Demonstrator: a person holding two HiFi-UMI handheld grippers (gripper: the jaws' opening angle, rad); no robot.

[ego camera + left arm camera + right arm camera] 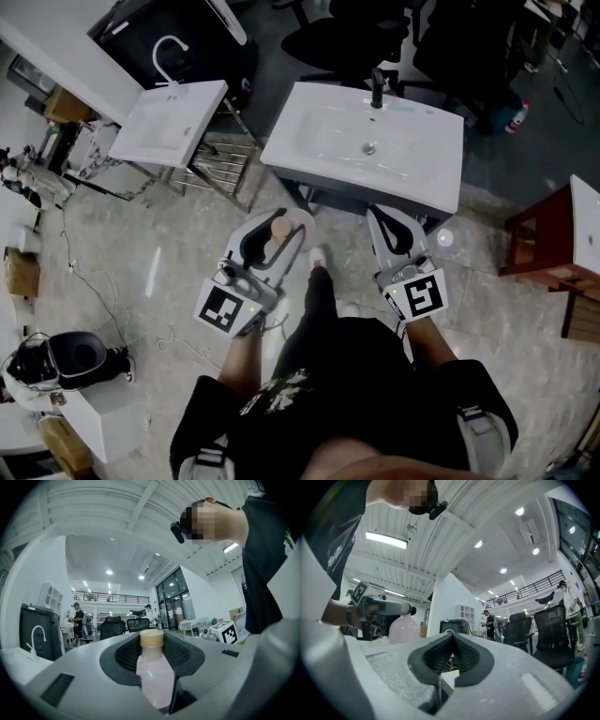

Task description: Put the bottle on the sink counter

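Observation:
A pale pink bottle [153, 677] with a tan cap [279, 228] stands between the jaws of my left gripper [286, 223], which is shut on its body. This gripper hovers over the floor just short of the white sink counter [427, 183], near the counter's front left corner. A black faucet [377, 89] stands at the back of the basin. My right gripper [382, 216] is beside the left one, at the counter's front edge. Its jaws meet at the tips [451, 634] with nothing between them. In the right gripper view the bottle [404, 629] shows at the left, in the other gripper.
A second white sink [173, 122] with a white faucet stands to the left. A reddish wooden stand [548, 248] is at the right. Black office chairs [347, 37] stand behind the counter. Cables and a black device [66, 361] lie on the floor at the left.

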